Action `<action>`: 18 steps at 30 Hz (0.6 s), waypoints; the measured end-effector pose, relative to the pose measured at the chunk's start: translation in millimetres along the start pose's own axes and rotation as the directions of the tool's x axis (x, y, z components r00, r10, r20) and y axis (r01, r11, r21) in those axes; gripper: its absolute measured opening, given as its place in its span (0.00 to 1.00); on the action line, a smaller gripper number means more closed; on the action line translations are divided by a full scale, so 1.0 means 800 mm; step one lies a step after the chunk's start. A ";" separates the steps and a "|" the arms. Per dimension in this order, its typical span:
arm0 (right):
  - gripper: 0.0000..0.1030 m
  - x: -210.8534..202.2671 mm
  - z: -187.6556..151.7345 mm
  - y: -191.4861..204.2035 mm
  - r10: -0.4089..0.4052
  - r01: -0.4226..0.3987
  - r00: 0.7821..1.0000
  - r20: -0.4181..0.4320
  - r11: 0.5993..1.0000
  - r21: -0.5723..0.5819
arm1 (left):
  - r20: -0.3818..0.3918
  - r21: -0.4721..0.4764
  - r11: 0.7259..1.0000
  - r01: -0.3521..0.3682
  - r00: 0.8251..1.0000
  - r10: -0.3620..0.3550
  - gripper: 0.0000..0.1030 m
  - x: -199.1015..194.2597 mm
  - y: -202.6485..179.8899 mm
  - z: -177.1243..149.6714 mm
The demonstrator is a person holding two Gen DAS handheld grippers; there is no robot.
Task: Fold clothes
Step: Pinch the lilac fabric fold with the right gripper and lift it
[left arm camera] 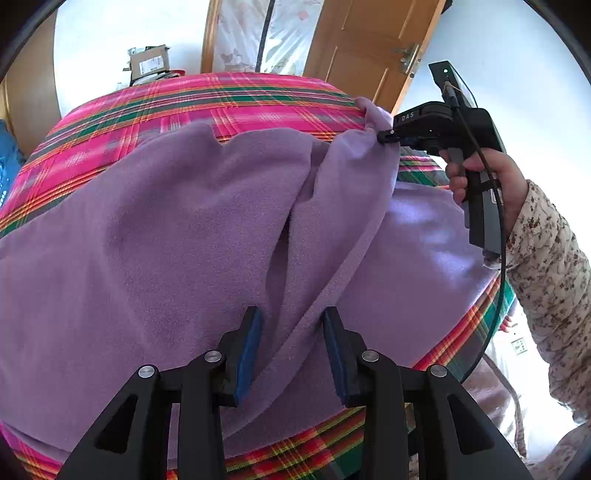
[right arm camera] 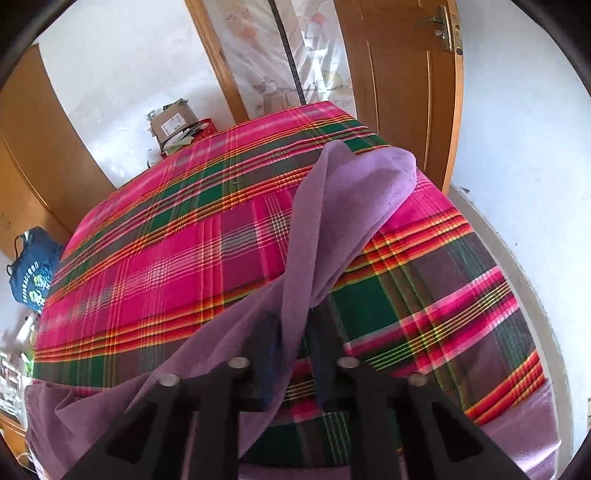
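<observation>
A purple fleece garment [left arm camera: 166, 236] lies spread on a pink and green plaid cloth [left arm camera: 221, 99]. My left gripper [left arm camera: 291, 325] is open just above the fleece, its blue pads either side of a raised fold edge. My right gripper [left arm camera: 388, 136] is shut on a corner of the fleece and holds it lifted at the far right. In the right wrist view that gripper [right arm camera: 295, 321] pinches the purple fleece [right arm camera: 332, 206], which drapes up and over the fingers [right arm camera: 266, 332] above the plaid cloth [right arm camera: 166, 258].
A wooden door [left arm camera: 362, 48] and a plastic-wrapped mattress [left arm camera: 266, 33] stand behind the table. A cardboard box [left arm camera: 149, 64] sits at the far edge. A blue bag [right arm camera: 33, 273] hangs at the left. Wooden furniture [right arm camera: 33, 155] stands at the far left.
</observation>
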State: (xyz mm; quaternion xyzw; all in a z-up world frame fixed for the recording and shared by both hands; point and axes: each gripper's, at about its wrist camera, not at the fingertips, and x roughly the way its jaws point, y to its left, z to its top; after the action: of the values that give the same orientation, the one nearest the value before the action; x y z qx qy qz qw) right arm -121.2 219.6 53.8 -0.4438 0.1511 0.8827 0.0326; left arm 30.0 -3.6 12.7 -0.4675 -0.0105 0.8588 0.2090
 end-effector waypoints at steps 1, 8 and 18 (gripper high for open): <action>0.06 0.000 0.000 -0.001 -0.001 0.001 1.000 0.003 1.000 0.004 | 0.003 0.005 1.000 -0.002 1.000 0.002 0.35 0.000 -0.001 -0.001; 0.03 -0.034 0.002 -0.008 0.048 -0.052 0.996 0.078 0.998 0.039 | 0.037 0.104 0.993 -0.060 0.998 0.056 0.35 0.003 -0.020 -0.007; 0.03 -0.079 0.001 -0.013 0.091 -0.099 0.984 0.156 0.994 0.045 | 0.047 0.182 0.981 -0.064 0.997 0.056 0.21 0.008 -0.035 -0.009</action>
State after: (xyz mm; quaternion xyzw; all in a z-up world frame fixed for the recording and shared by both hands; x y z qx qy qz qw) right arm -81.8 234.3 102.3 -0.3657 0.1922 0.9106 0.0139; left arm 42.1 23.2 9.5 -0.4282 0.0784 0.8717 0.2251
